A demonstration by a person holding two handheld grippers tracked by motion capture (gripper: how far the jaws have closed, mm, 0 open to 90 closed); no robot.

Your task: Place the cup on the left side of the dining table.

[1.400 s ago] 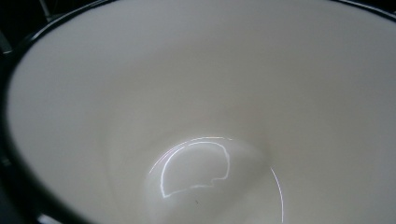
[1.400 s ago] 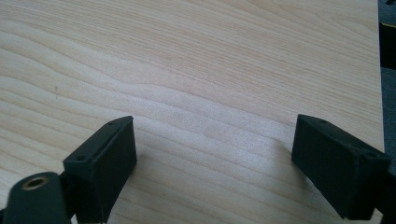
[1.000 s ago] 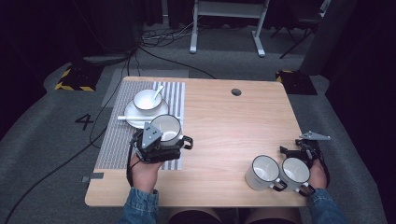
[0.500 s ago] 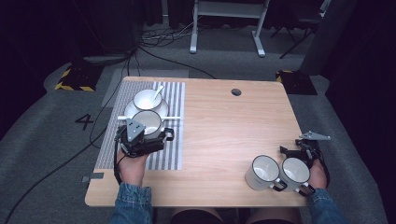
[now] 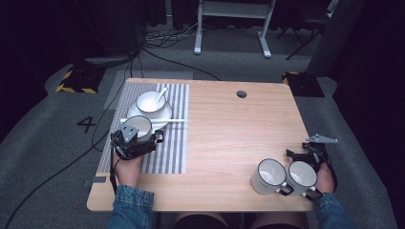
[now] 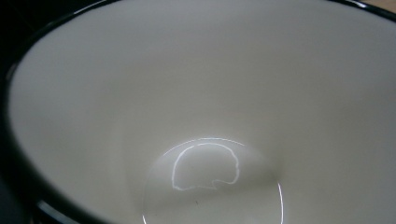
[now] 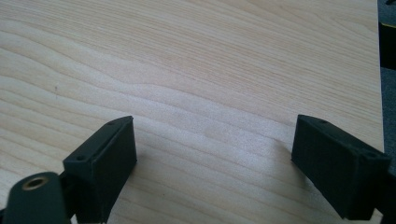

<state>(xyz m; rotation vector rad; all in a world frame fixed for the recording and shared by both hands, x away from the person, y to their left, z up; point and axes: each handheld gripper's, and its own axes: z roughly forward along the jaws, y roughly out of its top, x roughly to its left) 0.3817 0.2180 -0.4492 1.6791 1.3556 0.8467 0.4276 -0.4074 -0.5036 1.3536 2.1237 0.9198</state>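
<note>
Mug point(image 5: 137, 126) carriage is the step in hand, by my reading: the left gripper point(image 5: 130, 141) has a white, dark-rimmed mug clamped at its near rim over the striped mat point(image 5: 174, 143), just beside the plate point(image 5: 162, 115) that bears a bowl point(image 5: 150, 101) with a spoon point(image 5: 161, 94) in it. A thin white stick point(image 5: 174, 120) lies across the mat at the plate's near edge, close to the mug. From the left gripper view the camera looks straight down the mug's bare white inside point(image 6: 205, 116), so the jaws themselves are hidden there; the grip is judged from the high view, where the mug sits tight against the gripper's front. Whether its base touches the mat or hangs just above it cannot be told. The right gripper point(image 5: 313, 155) rests on the table point(image 5: 229, 129) near the right edge with its jaws spread wide over bare wood, holding nothing, and two more mugs point(image 5: 285, 176) stand side by side just in front of that hand, handles turned toward the person. The next move likely calls for setting the mug down upright on a bare part of the mat, clear of plate and stick, and only then parting the jaws.
</note>
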